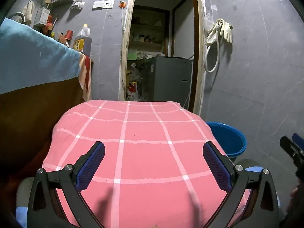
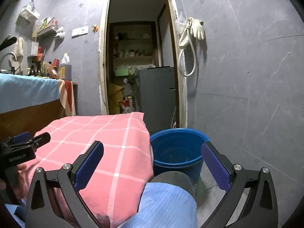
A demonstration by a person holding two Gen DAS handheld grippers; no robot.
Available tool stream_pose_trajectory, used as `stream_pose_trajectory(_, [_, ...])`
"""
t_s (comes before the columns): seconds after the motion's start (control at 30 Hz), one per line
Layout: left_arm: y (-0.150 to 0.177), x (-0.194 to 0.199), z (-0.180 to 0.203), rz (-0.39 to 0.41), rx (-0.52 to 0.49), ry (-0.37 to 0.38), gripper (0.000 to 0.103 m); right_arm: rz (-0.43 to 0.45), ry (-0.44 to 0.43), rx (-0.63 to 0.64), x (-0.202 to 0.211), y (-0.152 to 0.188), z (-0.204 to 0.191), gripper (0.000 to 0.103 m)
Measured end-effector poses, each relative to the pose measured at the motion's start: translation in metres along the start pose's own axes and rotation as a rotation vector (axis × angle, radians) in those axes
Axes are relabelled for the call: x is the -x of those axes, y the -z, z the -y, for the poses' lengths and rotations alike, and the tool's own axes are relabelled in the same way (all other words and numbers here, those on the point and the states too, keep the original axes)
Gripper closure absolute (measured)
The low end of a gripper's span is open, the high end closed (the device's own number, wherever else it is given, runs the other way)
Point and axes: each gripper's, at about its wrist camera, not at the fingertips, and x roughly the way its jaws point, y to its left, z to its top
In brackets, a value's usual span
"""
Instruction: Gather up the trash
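Note:
My left gripper (image 1: 153,148) hovers open over a low table under a pink checked cloth (image 1: 142,133), with nothing between its blue pads. No trash lies on the cloth in either view. My right gripper (image 2: 152,148) is open too, held above the cloth's right edge (image 2: 106,133) and a blue bucket (image 2: 176,148) that stands on the floor beside the table. The bucket (image 1: 228,138) looks empty inside. The right gripper (image 1: 292,150) shows at the far right of the left wrist view, and the left gripper (image 2: 24,144) at the left edge of the right wrist view.
A person's knee in blue striped fabric (image 2: 167,201) sits below the right gripper. A counter draped in a blue towel (image 1: 34,57) holds bottles at left. An open doorway (image 1: 161,47) leads to a cluttered storeroom with a grey cabinet (image 1: 169,77). Gloves and a hose (image 1: 220,32) hang on the grey wall.

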Motion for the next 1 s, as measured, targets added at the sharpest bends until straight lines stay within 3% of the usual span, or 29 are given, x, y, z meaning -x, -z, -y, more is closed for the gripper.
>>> stream_pose_trajectory(1.0, [0.0055, -0.0002, 0.0017, 0.003, -0.013, 0.005, 0.002, 0.002, 0.009, -0.017, 0.0005, 0.0033, 0.0000, 0.000])
